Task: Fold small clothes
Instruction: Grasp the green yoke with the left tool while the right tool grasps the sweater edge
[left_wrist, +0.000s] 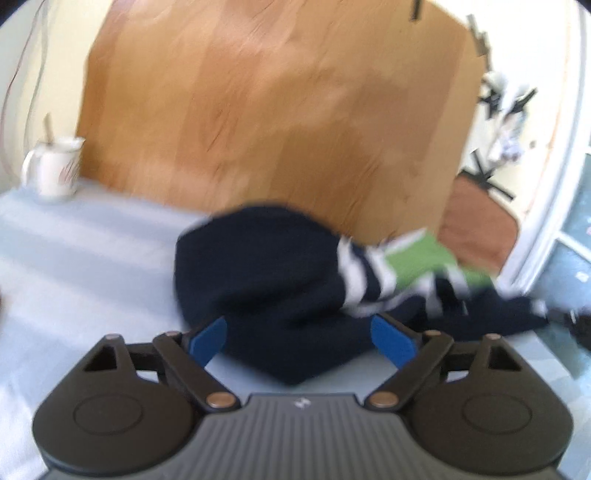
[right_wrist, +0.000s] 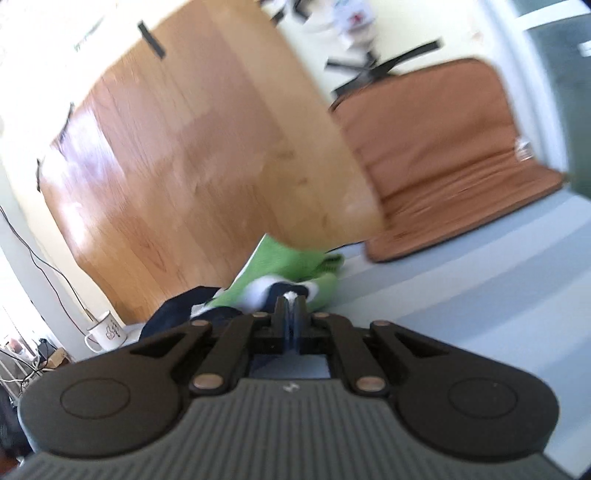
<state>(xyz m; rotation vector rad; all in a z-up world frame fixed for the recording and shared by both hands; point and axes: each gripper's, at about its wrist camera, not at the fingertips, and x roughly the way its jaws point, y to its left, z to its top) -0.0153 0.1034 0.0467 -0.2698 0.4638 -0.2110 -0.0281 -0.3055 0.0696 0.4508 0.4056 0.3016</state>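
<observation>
A small garment (left_wrist: 266, 280) lies bunched on the light blue cloth; it is navy with navy-and-white stripes and green parts (left_wrist: 417, 262). My left gripper (left_wrist: 299, 341) is open, its blue pads (left_wrist: 208, 339) on either side of the garment's near navy edge. In the right wrist view the green and striped end of the garment (right_wrist: 284, 269) lies just ahead. My right gripper (right_wrist: 290, 299) is shut on a bit of that fabric, with white cloth showing between the tips. Both views are blurred by motion.
A light blue cloth (left_wrist: 74, 258) covers the table. A white mug (left_wrist: 51, 170) stands at the far left, also in the right wrist view (right_wrist: 105, 330). A wooden board (left_wrist: 277, 103) rises behind. A brown cushion (right_wrist: 443, 158) lies at the far right.
</observation>
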